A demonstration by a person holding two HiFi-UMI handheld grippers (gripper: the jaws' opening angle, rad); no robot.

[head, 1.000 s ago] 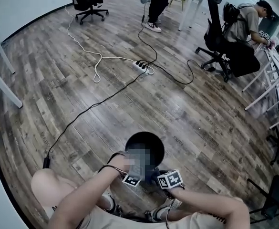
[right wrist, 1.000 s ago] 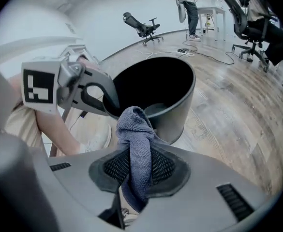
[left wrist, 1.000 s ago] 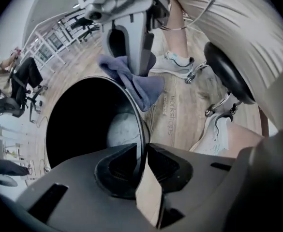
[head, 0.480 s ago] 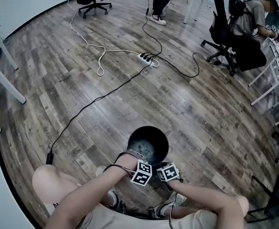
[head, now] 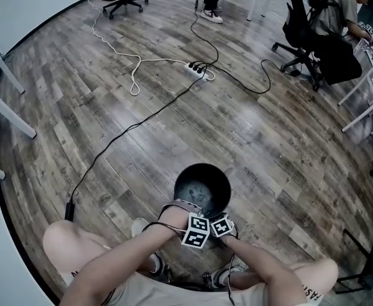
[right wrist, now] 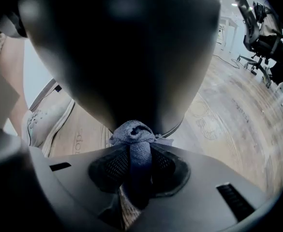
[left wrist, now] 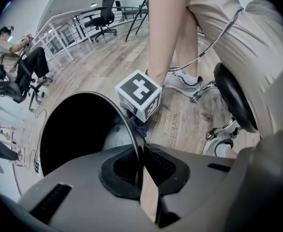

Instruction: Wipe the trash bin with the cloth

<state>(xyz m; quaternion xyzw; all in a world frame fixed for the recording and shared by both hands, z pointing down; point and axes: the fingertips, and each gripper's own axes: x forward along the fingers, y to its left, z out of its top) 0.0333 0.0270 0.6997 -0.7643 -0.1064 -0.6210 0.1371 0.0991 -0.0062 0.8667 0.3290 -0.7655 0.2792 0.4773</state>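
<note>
- The trash bin, round and black, stands upright on the wooden floor, just in front of our knees, with its open mouth facing up.
- Our left gripper points steeply down at the near edge of the bin. Its jaws are pressed together on the bin's thin rim, one pad inside the bin and one outside.
- Our right gripper is just beside the left one, low against the bin's outer wall on our side. Its jaws are clamped on the cloth.
- The cloth is blue-grey and bunched. A wad of it bulges out past the jaw tips and touches the bin's dark outer wall, close to the bin's bottom edge.
- The two marker cubes sit side by side at the near rim of the bin, almost touching.
- A pale shoe rests on the floor close to the bin, on our side of it.
- A black cable runs across the floor well beyond the bin to a white power strip.
- Farther from the bin, a person sits by a counter at the room's edge.
</note>
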